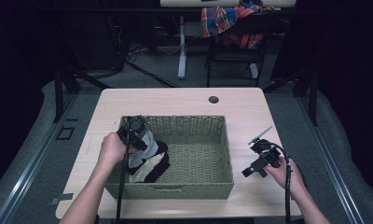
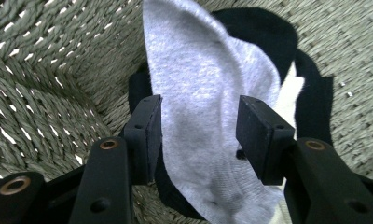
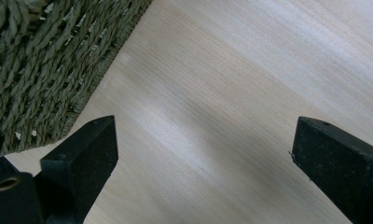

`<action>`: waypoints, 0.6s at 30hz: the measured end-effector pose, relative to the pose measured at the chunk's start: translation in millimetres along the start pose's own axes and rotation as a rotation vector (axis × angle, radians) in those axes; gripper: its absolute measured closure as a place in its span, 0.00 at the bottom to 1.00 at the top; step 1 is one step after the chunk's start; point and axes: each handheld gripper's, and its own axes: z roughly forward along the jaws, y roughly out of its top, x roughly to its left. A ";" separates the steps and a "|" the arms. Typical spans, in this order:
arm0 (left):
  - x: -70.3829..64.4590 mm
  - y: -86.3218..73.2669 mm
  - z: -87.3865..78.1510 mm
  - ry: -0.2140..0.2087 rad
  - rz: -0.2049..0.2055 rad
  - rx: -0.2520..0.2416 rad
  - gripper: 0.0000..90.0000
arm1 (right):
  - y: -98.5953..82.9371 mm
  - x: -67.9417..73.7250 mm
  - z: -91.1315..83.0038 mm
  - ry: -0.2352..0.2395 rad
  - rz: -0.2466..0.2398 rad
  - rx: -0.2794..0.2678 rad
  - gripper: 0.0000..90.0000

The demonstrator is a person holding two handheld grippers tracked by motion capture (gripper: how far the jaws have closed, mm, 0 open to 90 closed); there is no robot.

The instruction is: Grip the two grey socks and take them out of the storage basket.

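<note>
So the left gripper (image 2: 198, 135) is down inside the woven basket (image 1: 194, 125), at its left end, and it's got the grey sock (image 2: 208, 93) sitting right between its jaws. The jaws aren't pinched tight: in the left gripper view there's a clear spread between the two pads, and the sock fills most of that gap, brushing or nearly brushing both, so it looks more like a loose straddle than a real grip. It's hard to say whether the fabric is actually being carried or just draped there.

The key thing is the sock's long axis: it runs straight away from the gripper, in line with the jaws, from the near end by the hinge out to the far end against the basket's left wall. Closing would therefore squeeze it across its width, which is the easy way to grab it. Under and beside it lie a black sock (image 2: 273, 32) and a bit of white cloth (image 2: 289, 93), all bunched in the basket's left half, touching each other.

The right gripper (image 1: 259, 163) is well apart from all this, resting over the bare table (image 3: 231, 93) just right of the basket, jaws wide open and holding nothing. The left hand (image 1: 111, 150) is clearly the nearer one, so the sock is its job
</note>
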 end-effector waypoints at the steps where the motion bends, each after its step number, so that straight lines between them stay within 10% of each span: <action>1: 0.6 -0.5 1.2 -0.002 0.007 0.006 0.61 | 0.0 0.0 0.1 0.001 0.001 0.000 0.08; 18: -0.1 -7.4 0.7 -0.015 0.051 0.004 0.95 | 0.5 0.0 1.4 0.006 -0.002 0.004 0.08</action>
